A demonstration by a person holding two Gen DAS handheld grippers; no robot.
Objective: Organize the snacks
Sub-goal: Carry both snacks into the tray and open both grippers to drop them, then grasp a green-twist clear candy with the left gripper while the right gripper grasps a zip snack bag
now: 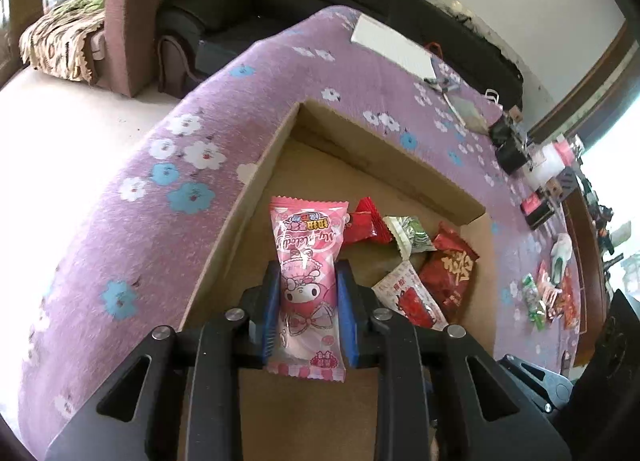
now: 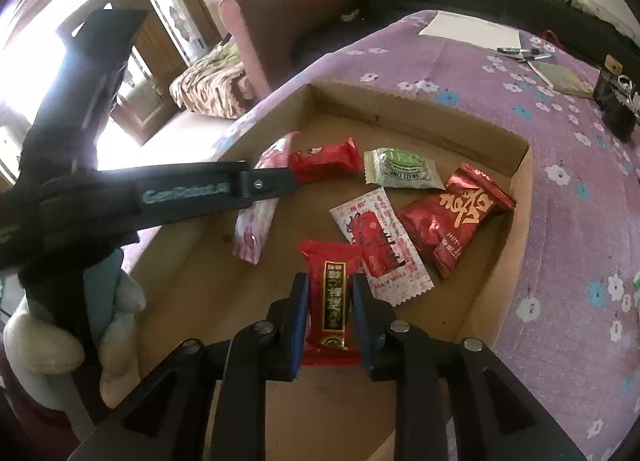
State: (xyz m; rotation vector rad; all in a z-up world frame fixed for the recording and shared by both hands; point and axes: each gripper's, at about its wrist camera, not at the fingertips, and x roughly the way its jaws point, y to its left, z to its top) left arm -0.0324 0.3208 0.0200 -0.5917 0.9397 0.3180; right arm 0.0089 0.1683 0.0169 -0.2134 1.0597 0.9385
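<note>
Two grippers hang over the cardboard box (image 2: 516, 197) on the purple floral cloth (image 1: 248, 101), each with a snack between its jaws. Left gripper (image 1: 307, 315) holds the pink cartoon packet (image 1: 306, 261) narrowly between its blue pads; right gripper (image 2: 331, 315) pinches the red bar with the black label (image 2: 334, 297). Step in hand looks like dropping both into the box. Next move likely calls for spreading the jaws over bare cardboard and lifting clear without dragging the wrappers. Box already holds a small red packet (image 2: 326, 161), a green-and-white packet (image 2: 400, 167), a white-and-red sachet (image 2: 380, 241) and a large red pouch (image 2: 456, 221). More loose snacks (image 1: 548, 297) lie on the cloth well apart from the box.
</note>
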